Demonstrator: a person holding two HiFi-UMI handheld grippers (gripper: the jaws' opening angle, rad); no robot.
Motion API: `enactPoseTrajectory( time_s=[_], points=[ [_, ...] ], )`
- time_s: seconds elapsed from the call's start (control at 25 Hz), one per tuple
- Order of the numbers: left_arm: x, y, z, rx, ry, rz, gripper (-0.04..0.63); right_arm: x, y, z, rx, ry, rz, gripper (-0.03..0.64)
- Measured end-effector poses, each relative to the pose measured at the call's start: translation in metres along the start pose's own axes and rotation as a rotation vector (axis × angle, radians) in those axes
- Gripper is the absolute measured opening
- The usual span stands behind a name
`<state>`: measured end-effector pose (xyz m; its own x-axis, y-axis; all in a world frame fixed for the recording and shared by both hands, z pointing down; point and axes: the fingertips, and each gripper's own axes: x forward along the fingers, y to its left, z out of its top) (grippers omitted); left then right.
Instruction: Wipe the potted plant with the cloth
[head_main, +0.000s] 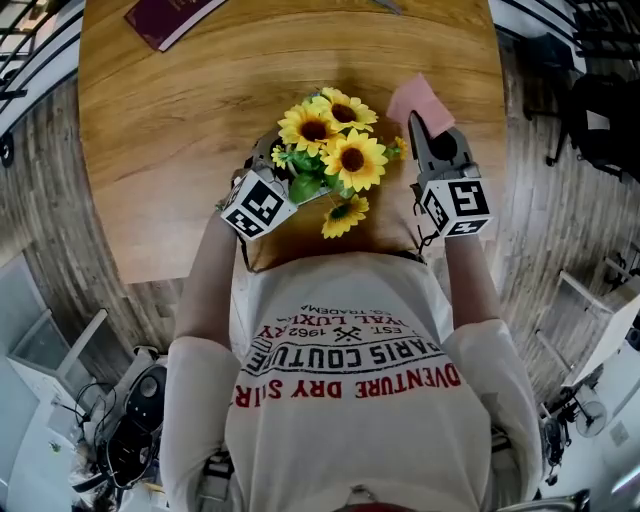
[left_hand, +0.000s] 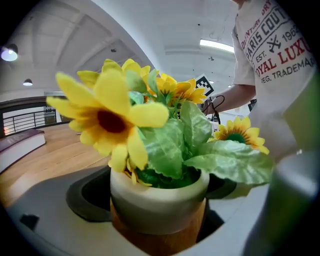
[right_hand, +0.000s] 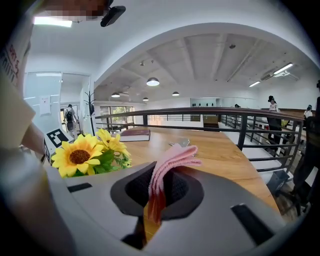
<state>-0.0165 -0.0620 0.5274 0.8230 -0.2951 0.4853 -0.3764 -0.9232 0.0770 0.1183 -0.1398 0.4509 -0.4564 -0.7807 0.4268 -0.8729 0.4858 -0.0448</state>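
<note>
Left tool (head_main: 272, 186) is clamped on the pot (left_hand: 157, 200), a jaw on each side of its wall, likely to brace it for wiping. The plant (head_main: 330, 140) stands upright ahead of that tool, blooms and leaves spreading above the jaws. Can't tell if the pot rests on the table (head_main: 180, 120). Right tool (head_main: 420, 130) pinches a folded pink cloth (right_hand: 170, 165). The fold sticks out past the jaws, giving a free edge to wipe with. The plant is just left of the right tool, with the cloth near the blooms but apart. Both tools are at the table's near edge, close to the person's chest. Wiping looks not yet begun. Next, the cloth needs to go left onto the leaves, gently, since the petals could bend.
</note>
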Motion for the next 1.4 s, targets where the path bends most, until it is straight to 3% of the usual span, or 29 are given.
enactPoseTrajectory(
  time_s=[0.28,0.56,0.8,1.04,1.08,1.12,1.16,1.2,1.28,1.4],
  points=[
    [-0.006,0.001,-0.014,-0.03,0.121,-0.007,0.517,-0.016,0.008,0.008,-0.018,-0.044,-0.018,0.034],
    [-0.026,0.0,-0.03,0.004,0.195,0.0,0.518,-0.024,0.018,0.022,-0.052,-0.118,-0.048,0.034],
    [-0.057,0.008,-0.014,-0.039,0.105,0.153,0.517,-0.033,0.029,0.047,-0.092,-0.188,-0.043,0.034],
    [-0.095,0.01,0.027,-0.039,0.007,0.319,0.511,-0.042,0.042,0.073,-0.106,-0.248,-0.015,0.034],
    [-0.104,0.013,0.039,-0.049,-0.026,0.369,0.488,-0.044,0.045,0.077,-0.108,-0.257,-0.009,0.034],
    [-0.115,0.018,0.052,-0.061,-0.071,0.436,0.37,-0.047,0.048,0.08,-0.109,-0.265,-0.005,0.035],
    [-0.126,0.023,0.066,-0.069,-0.125,0.509,0.197,-0.051,0.05,0.083,-0.109,-0.273,-0.001,0.035],
    [-0.137,0.027,0.079,-0.07,-0.175,0.568,0.101,-0.054,0.052,0.086,-0.108,-0.28,0.002,0.035],
    [-0.152,0.03,0.101,-0.056,-0.242,0.629,0.071,-0.06,0.057,0.092,-0.102,-0.297,0.006,0.034],
    [-0.168,0.024,0.124,-0.018,-0.302,0.66,0.028,-0.07,0.064,0.1,-0.093,-0.329,0.016,0.035]
  ],
)
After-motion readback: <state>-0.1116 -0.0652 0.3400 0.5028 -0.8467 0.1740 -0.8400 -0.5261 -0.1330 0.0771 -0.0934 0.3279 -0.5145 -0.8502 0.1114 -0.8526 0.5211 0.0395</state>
